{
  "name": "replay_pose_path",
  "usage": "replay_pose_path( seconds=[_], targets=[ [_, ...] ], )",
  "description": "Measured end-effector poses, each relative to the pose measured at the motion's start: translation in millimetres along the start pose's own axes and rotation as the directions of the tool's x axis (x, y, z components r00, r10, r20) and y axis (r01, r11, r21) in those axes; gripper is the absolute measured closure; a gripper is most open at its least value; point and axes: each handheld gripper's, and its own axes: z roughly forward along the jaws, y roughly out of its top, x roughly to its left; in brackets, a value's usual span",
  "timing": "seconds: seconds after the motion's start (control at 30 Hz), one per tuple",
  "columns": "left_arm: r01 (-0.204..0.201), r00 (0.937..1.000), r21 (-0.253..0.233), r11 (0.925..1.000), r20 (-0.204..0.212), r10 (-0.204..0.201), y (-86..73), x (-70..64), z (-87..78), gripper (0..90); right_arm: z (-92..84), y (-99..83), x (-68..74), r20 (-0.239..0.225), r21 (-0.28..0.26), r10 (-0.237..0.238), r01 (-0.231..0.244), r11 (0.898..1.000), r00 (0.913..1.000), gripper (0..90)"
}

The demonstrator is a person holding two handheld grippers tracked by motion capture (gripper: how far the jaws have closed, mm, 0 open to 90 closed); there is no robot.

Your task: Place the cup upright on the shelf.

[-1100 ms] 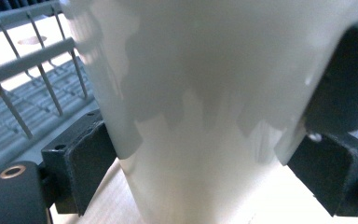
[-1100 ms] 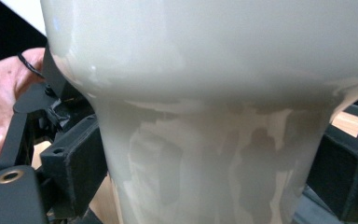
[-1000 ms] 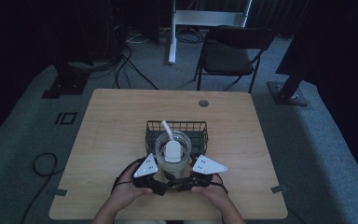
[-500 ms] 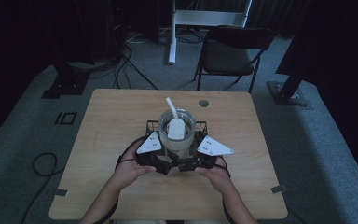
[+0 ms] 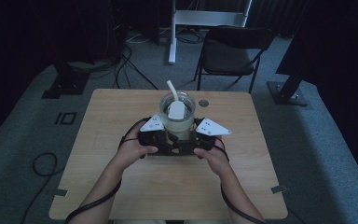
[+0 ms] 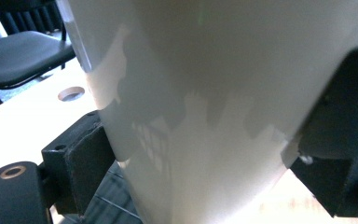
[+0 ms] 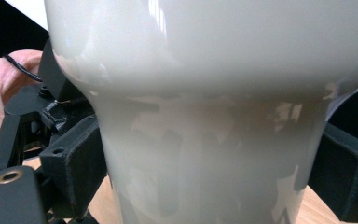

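Note:
A tall milky-white translucent cup stands upright over the middle of the wooden table. Inside it lie a white plug-like block and a white tube that sticks out past the rim. My left gripper presses on the cup's left side and my right gripper on its right side. In the left gripper view the cup sits between both black jaws, and the left gripper is shut on it. The right gripper clamps the cup the same way. Dark wire mesh shows under the cup.
A round hole is in the tabletop just right of the cup. A black folding chair and a white frame stand behind the table. Cables trail over the floor at the left.
Both grippers have carried the cup away from the person, from the near side of the black wire basket to over it. The basket is now hidden in the high view.

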Motion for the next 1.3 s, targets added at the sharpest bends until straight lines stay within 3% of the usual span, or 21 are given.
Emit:
replay_pose_path(
  seconds=[0.23, 0.63, 0.97, 1.3],
  targets=[
    [0.001, 1.0000, 0.010, 1.0000, -0.004, -0.001, 6.4, 21.8, 6.6, 11.7, 13.9, 3.6, -16.0, 0.017, -0.002, 0.013, -0.013, 1.000, 0.9998, 9.1],
    [0.031, 0.9995, 0.024, 0.9992, -0.004, -0.031, 3.7, 45.6, 17.0, 11.6, 35.6, -3.8, -34.7, 0.034, 0.004, 0.062, -0.062, 0.998, 0.9975, 9.1],
    [0.046, 0.9989, 0.021, 0.9987, -0.007, -0.046, 11.1, 55.1, 21.1, 11.6, 41.9, 3.8, -44.2, 0.054, 0.007, 0.060, -0.061, 0.998, 0.9967, 9.0],
    [0.052, 0.9986, 0.058, 0.9970, -0.016, -0.051, -5.9, 54.3, 31.4, 11.6, 44.2, -14.4, -45.3, 0.067, 0.045, 0.090, -0.093, 0.995, 0.9937, 9.1]
  ],
)
